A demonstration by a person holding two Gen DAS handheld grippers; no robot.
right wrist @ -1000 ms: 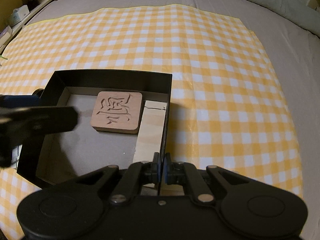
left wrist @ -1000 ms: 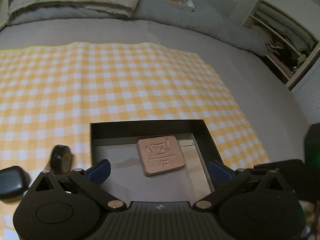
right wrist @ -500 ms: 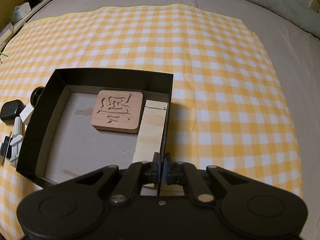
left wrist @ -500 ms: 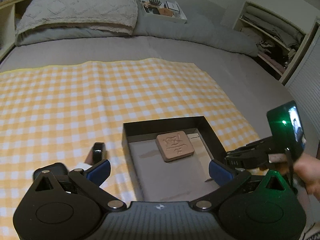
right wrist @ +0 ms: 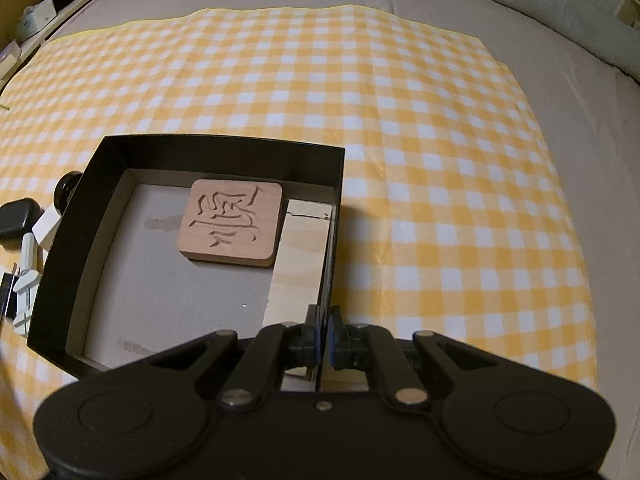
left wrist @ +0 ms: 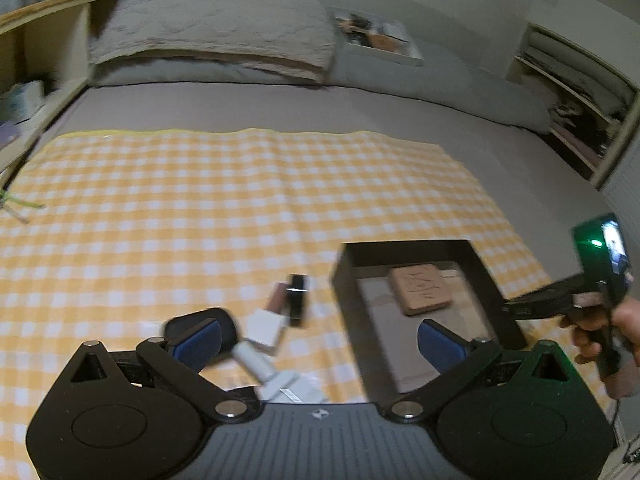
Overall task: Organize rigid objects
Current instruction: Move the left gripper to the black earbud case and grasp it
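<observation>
A black open box (right wrist: 224, 142) lies on the yellow checked cloth (right wrist: 440, 160); it also shows in the left wrist view (left wrist: 404, 246). A carved wooden tile (right wrist: 231, 222) and a pale wooden board (right wrist: 304, 256) lie inside it. My right gripper (right wrist: 325, 338) is shut on the box's right wall. My left gripper (left wrist: 320, 338) is open and empty, above loose items left of the box: a black case (left wrist: 224, 318), a white block (left wrist: 266, 326), a white clip (left wrist: 256, 360) and a dark tube (left wrist: 298, 300).
The cloth lies on a grey bed (left wrist: 248, 108) with a pillow (left wrist: 208, 28) and a tray of items (left wrist: 376, 36) at the head. Shelves stand at the left (left wrist: 36, 40) and right (left wrist: 576, 92).
My left gripper has pulled back and swung left, from over the box to over the loose items beside it. My right gripper has kept its hold on the box wall.
</observation>
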